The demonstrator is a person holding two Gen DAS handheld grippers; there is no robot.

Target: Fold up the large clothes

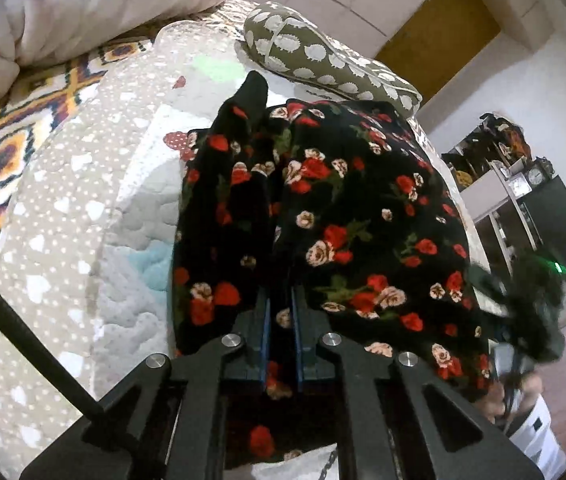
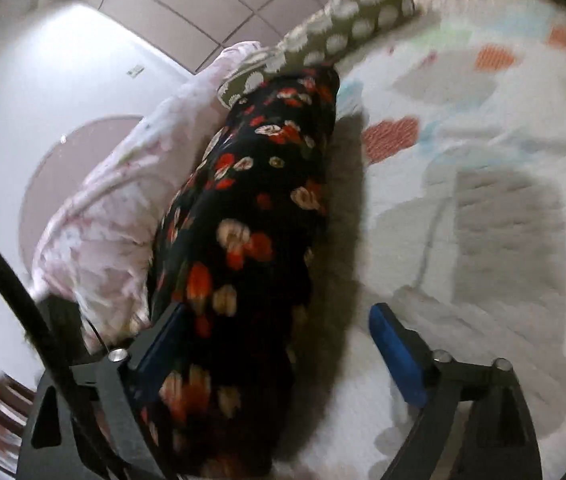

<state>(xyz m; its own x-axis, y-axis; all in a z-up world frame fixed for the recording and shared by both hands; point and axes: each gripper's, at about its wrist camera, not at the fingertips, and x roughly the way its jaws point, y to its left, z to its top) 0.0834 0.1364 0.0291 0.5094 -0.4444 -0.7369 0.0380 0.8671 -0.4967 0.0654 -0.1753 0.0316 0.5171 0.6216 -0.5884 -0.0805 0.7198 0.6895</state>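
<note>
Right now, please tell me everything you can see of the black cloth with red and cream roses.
The black garment with red and cream roses looks like soft printed fabric, bunched into loose folds. It lies on the pale quilted bedcover, its far end against the olive pillow with white spots. The left gripper is shut on a fold. The right gripper is open, the cloth between its fingers.

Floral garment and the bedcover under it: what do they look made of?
Floral garment: soft, matte fabric, probably a drapey knit or velour; it bunches in limp folds. Bedcover: quilted cotton-like cloth, matte, with puffy stitched heart shapes. The left gripper pinches the garment.
</note>
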